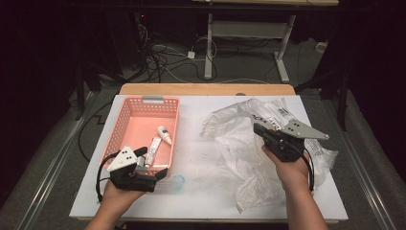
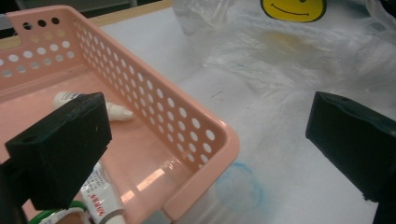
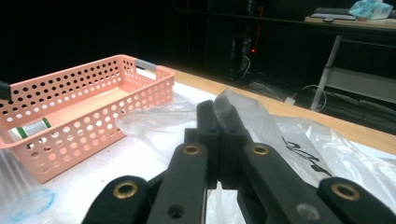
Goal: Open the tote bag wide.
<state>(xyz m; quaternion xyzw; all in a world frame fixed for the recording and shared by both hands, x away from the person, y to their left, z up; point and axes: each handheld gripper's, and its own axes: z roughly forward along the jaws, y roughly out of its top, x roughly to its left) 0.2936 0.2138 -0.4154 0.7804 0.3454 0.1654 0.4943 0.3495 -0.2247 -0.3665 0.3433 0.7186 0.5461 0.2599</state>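
- My left gripper (image 1: 160, 173) hangs at the near right corner of the pink basket (image 1: 125, 115), its claw spread wide and pinching nothing; in the left gripper view one jaw stands over the basket floor, the other over bare table outside the wall.
- My right gripper (image 1: 261, 129) sits over the right half of the white table (image 1: 201, 191), its claw pressed together on a fold of the clear plastic bag (image 1: 239, 143); the right gripper view shows the film rising between the two black pads.
- The bag sprawls crumpled from the table's far right corner down toward its near edge; black lettering shows on it, and the left gripper view catches a yellow smiley face (image 2: 293, 8) on it.
- The basket lies on the left half of the table, its long side running from near edge to far edge; inside it lie a white tube (image 1: 154, 149) and a small white bottle (image 1: 164, 134), both on their sides toward the right wall, close together.
- A faint blue ring (image 1: 177, 182) marks the table just outside the basket's near right corner.
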